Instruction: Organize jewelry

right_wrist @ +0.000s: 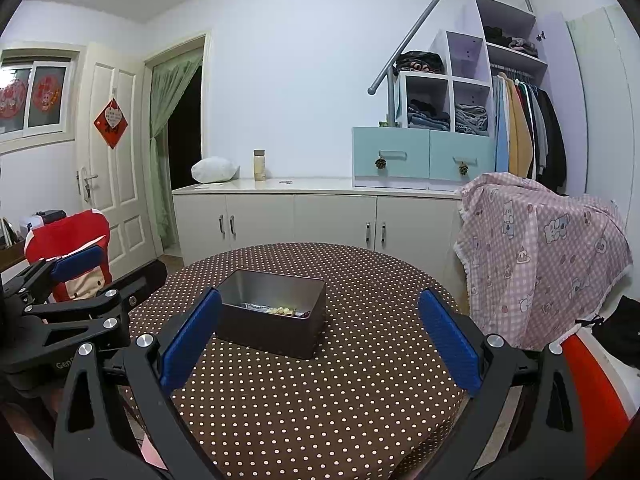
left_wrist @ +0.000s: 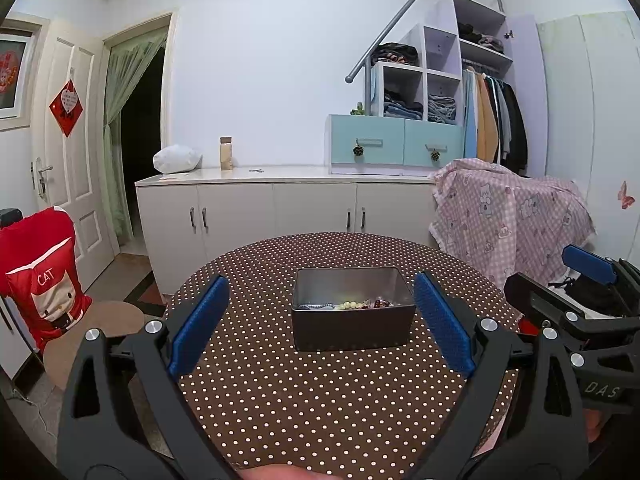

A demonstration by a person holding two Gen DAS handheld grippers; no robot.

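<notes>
A dark metal box (left_wrist: 352, 330) (right_wrist: 272, 330) stands in the middle of the round table with the brown polka-dot cloth (left_wrist: 320, 408) (right_wrist: 360, 360). Bead bracelets (left_wrist: 348, 304) (right_wrist: 280, 310) lie on its floor: grey, pale yellow and dark red ones. My left gripper (left_wrist: 320, 312) is open, its blue pads wide apart on either side of the box, held short of it. My right gripper (right_wrist: 320, 328) is open too, with the box just inside its left pad. Each gripper shows at the edge of the other's view.
A chair with a red cat cushion (left_wrist: 40, 276) stands left of the table. A pink checked cloth (left_wrist: 516, 216) drapes something on the right. Behind the table runs a white cabinet (left_wrist: 280, 208) with a bottle (left_wrist: 226, 154) and a white bag (left_wrist: 176, 159).
</notes>
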